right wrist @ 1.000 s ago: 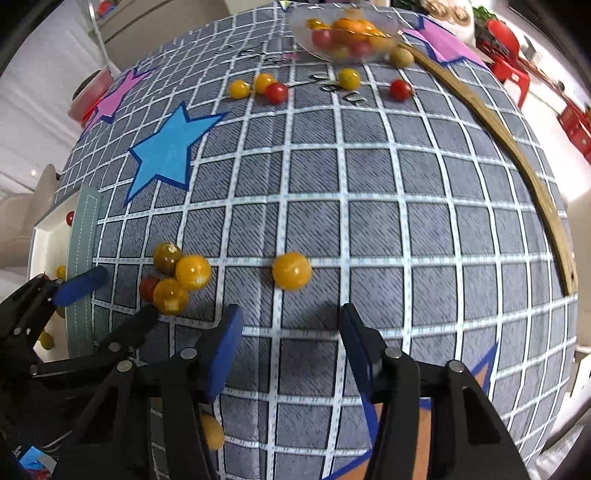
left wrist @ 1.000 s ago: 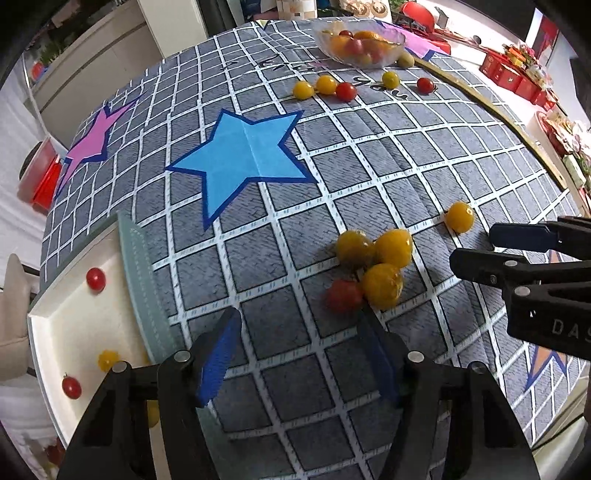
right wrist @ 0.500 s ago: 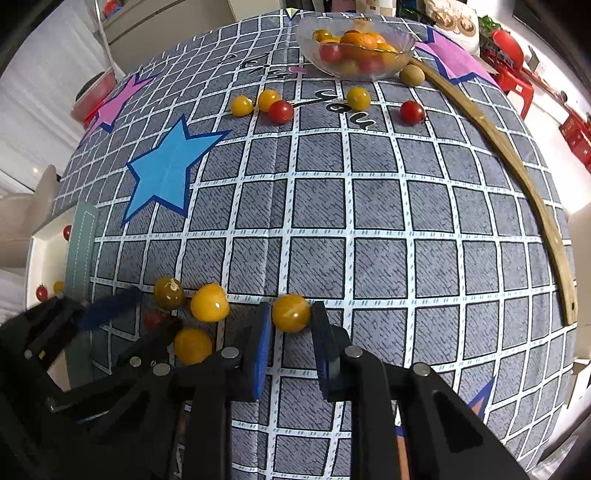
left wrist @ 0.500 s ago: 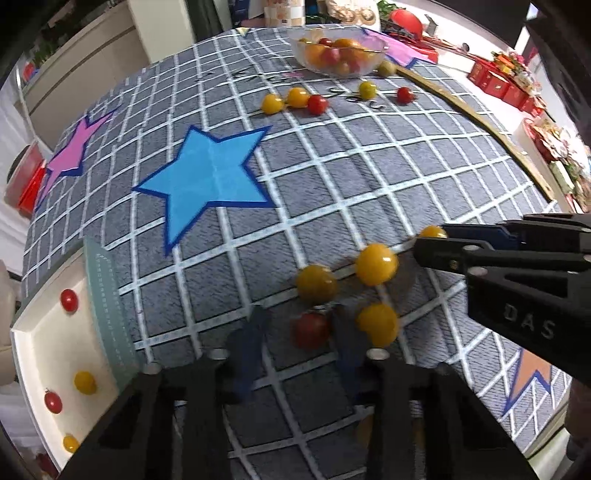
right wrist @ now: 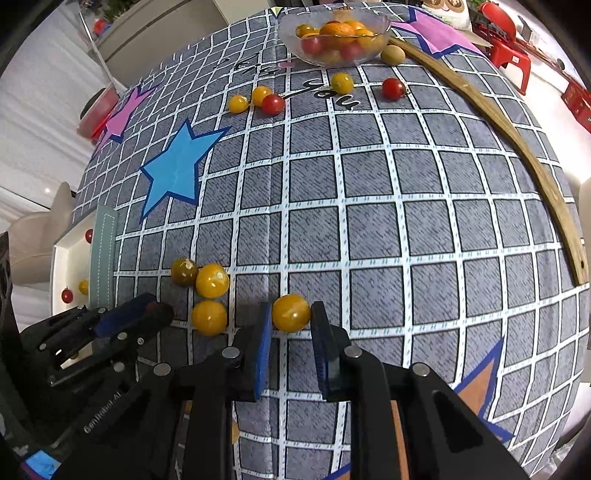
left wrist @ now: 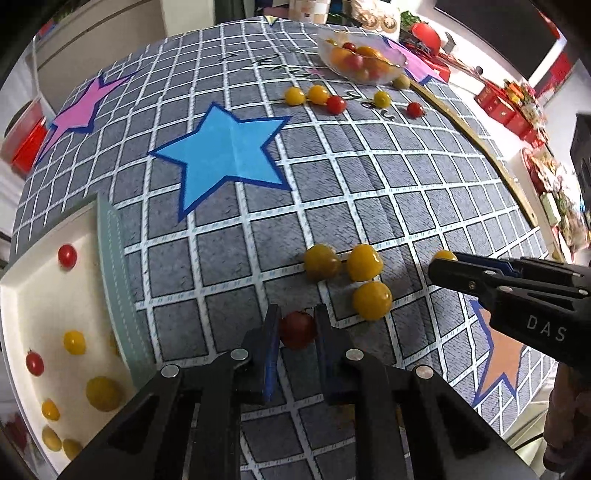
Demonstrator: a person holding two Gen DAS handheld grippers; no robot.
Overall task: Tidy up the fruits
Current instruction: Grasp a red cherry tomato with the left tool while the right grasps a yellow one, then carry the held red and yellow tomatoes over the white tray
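Note:
My left gripper (left wrist: 295, 325) is shut on a red cherry tomato (left wrist: 297, 329) on the grey checked cloth; it also shows in the right wrist view (right wrist: 147, 314). My right gripper (right wrist: 290, 317) is shut on a yellow tomato (right wrist: 291, 313); its tip shows in the left wrist view (left wrist: 443, 264). Three more yellow tomatoes (left wrist: 364, 262) lie between the two grippers. A white tray (left wrist: 33, 306) at the left holds several red and yellow tomatoes.
A glass bowl (right wrist: 334, 35) of fruit stands at the far edge, with several loose tomatoes (right wrist: 273, 104) in front of it. A curved wooden strip (right wrist: 517, 147) runs along the right. A blue star (left wrist: 225, 155) is printed mid-cloth.
Both grippers moved forward and closed, the left onto the red tomato, the right onto the lone yellow tomato.

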